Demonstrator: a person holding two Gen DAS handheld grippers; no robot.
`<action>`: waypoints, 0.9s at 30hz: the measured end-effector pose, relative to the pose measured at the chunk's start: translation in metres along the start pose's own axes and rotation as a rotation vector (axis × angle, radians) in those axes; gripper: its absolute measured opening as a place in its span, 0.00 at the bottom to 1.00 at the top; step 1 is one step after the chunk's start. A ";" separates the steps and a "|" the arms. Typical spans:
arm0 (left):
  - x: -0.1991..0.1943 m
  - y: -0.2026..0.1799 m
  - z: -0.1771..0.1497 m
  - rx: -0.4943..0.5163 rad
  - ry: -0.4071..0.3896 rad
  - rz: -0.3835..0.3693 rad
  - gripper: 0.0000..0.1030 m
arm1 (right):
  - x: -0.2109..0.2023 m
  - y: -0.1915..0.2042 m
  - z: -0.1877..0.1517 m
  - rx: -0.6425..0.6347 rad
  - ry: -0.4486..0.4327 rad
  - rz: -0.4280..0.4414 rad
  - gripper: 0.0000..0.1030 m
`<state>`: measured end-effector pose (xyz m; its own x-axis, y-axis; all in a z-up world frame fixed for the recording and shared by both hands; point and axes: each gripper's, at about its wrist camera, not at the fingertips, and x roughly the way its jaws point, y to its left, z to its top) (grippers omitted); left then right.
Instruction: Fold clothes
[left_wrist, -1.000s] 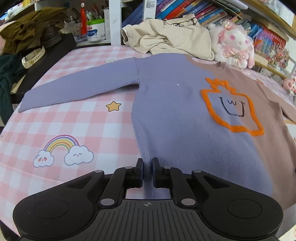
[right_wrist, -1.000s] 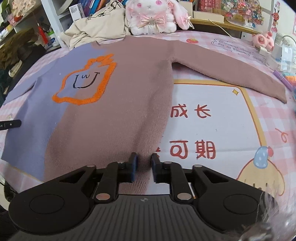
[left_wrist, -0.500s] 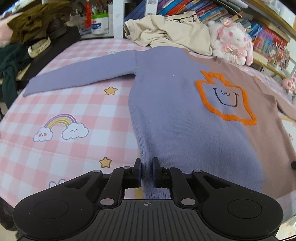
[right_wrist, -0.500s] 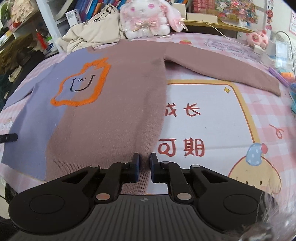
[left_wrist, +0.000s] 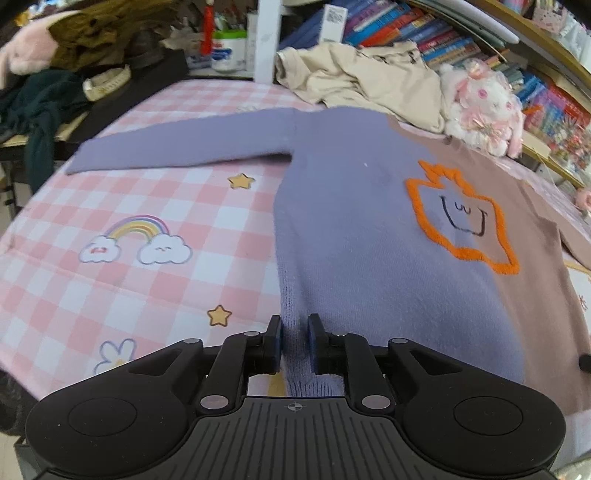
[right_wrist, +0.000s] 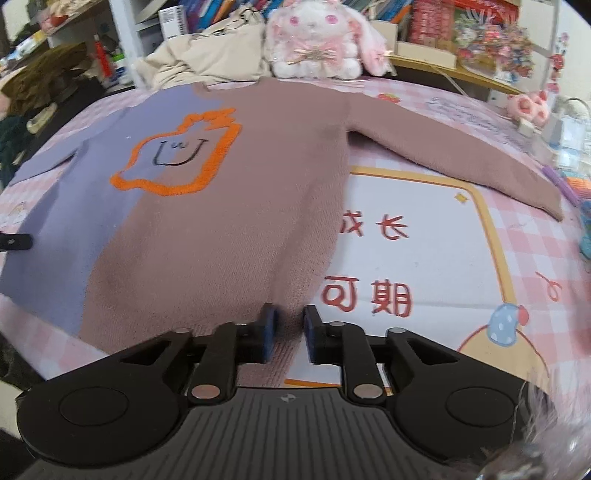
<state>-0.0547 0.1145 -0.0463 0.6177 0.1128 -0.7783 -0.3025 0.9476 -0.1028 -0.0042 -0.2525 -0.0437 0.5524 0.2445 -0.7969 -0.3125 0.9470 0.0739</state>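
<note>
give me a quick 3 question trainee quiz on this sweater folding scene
1. True or false: the two-tone purple and brown knit sweater lies spread flat with both sleeves out.
2. Which half of the hem is at the left claw? A purple, B brown
3. Fill in: the plush white and pink bunny sits beyond the sweater's ____.

Key:
1. True.
2. A; the right claw is at the brown half.
3. Collar.

Plush rabbit (right_wrist: 317, 35) beside beige garment heap (left_wrist: 364, 77); bookshelf (left_wrist: 424, 33) behind; pink checked cloth (left_wrist: 122, 236) underneath.
</note>
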 end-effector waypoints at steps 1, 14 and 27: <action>-0.006 -0.001 0.000 -0.005 -0.019 0.006 0.34 | -0.002 0.001 0.000 0.003 -0.007 -0.009 0.42; -0.033 0.007 -0.001 0.095 -0.114 -0.097 0.78 | -0.019 0.049 0.020 0.061 -0.167 -0.140 0.82; -0.029 0.083 0.024 0.265 -0.123 -0.237 0.82 | -0.023 0.184 0.008 0.095 -0.175 -0.275 0.88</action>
<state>-0.0806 0.1967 -0.0178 0.7354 -0.0991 -0.6703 0.0476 0.9944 -0.0948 -0.0685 -0.0822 -0.0069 0.7329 0.0016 -0.6803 -0.0644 0.9957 -0.0669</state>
